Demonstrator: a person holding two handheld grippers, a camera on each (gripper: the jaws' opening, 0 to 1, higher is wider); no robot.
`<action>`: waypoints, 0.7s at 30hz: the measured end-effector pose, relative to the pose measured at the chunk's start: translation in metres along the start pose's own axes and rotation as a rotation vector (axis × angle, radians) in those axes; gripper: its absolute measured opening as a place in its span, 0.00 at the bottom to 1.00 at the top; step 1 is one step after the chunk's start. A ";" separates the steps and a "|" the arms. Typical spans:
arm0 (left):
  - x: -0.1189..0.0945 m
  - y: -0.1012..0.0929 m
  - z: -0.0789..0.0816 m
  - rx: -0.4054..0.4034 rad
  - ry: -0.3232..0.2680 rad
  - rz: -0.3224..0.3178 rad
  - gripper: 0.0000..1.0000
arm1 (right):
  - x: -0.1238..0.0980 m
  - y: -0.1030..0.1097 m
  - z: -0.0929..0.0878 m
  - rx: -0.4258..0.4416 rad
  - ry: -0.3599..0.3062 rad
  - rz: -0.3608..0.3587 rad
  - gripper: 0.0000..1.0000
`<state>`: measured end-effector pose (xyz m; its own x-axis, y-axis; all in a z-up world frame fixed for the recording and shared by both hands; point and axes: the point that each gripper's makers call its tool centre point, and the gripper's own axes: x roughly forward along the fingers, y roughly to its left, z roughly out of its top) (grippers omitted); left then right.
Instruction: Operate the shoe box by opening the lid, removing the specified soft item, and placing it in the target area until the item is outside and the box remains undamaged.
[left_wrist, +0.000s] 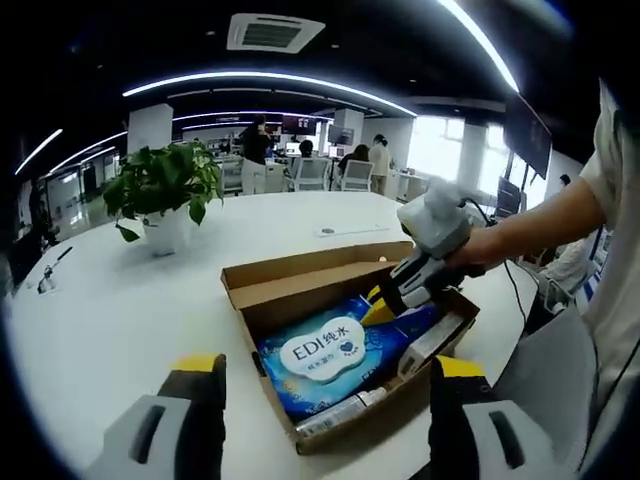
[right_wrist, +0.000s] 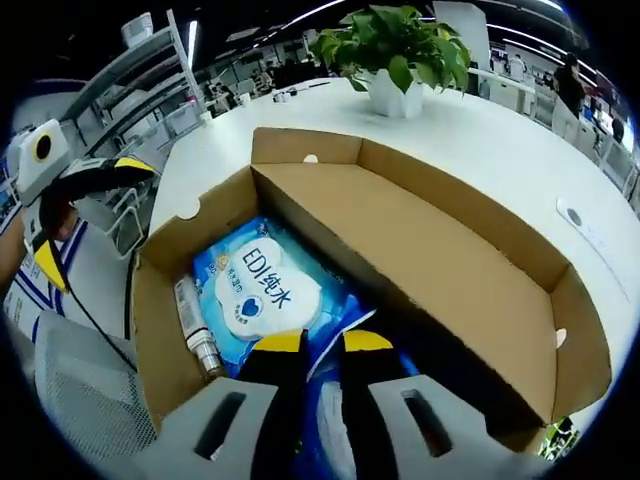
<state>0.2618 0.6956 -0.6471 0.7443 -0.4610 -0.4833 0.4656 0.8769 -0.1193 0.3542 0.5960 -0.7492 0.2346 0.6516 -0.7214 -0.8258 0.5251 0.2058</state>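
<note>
In the left gripper view, a person's bare forearm reaches in from the right, the hand (left_wrist: 487, 247) wrapped round the grey-and-black right gripper (left_wrist: 380, 297), which slopes down into the open brown cardboard shoe box (left_wrist: 300, 278) with its yellow tips at the upper edge of the blue soft wet-wipes pack (left_wrist: 325, 358) with a white label. In the right gripper view, that gripper's own jaws (right_wrist: 323, 343) stand close together, a narrow gap between them, pressed at the near edge of the wipes pack; whether they actually pinch the wrapper cannot be told. The left gripper (left_wrist: 330, 366) hovers over the white table (left_wrist: 110, 310) just short of the box, its yellow-tipped jaws spread wide and holding nothing. The pack lies flat on the box floor, its long axis running along the box's length, label up. A slim silver-and-black tube (right_wrist: 196, 331) lies alongside it against the box wall. The lid is folded back flat. A green potted plant in a white pot (left_wrist: 165, 195) stands well apart behind the box.
</note>
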 end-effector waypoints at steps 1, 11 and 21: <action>0.000 0.001 -0.001 -0.001 0.003 0.003 0.84 | 0.000 0.000 0.000 0.004 0.001 -0.003 0.07; 0.002 0.000 -0.001 0.013 0.014 0.017 0.74 | -0.015 0.007 0.009 0.014 -0.038 -0.038 0.00; 0.005 -0.010 0.003 0.035 0.026 0.006 0.72 | -0.036 0.001 0.011 -0.014 -0.065 -0.083 0.00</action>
<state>0.2619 0.6841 -0.6456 0.7348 -0.4515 -0.5061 0.4778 0.8742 -0.0863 0.3503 0.5791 -0.7154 0.3350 0.6404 -0.6911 -0.8088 0.5717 0.1377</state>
